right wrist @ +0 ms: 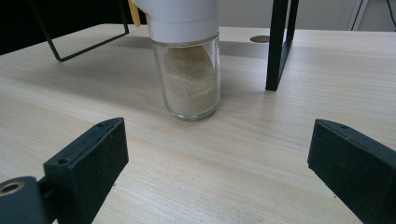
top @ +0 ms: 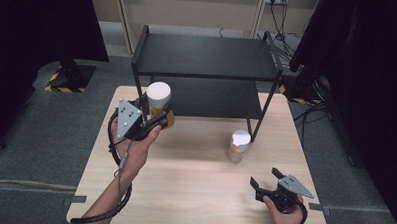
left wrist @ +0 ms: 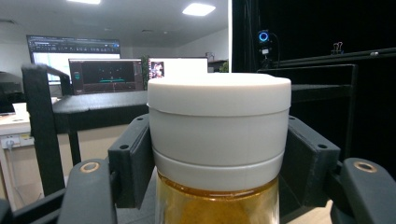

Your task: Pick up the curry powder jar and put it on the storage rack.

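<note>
My left gripper [top: 153,121] is clamped on the amber jar [top: 162,113], its two black jaws pressed against either side just under the white lid [top: 158,93]; in the left gripper view the jar [left wrist: 217,205] stands upright between the pads, its wide lid [left wrist: 218,93] level with the upper shelf of the black rack [top: 206,56] behind it. From the high view I hold that jar above the far left part of the wooden table [top: 183,191], right at the rack's front left leg, with my left hand [top: 135,145] wrapped around the gripper's handle and its cable looping down along my forearm. My right gripper [top: 265,178] rests low near the table's near right corner, jaws spread wide apart with nothing between them, held in my right hand [top: 285,217]. In the right gripper view the open jaws frame a second jar [right wrist: 189,74], a clear glass one with pale beige powder inside and a white cap, standing on the tabletop well ahead of the jaws and just beside the rack's front right leg [right wrist: 279,44]. In the high view that pale jar [top: 238,145] sits between my two grippers, nearer the right one.
</note>
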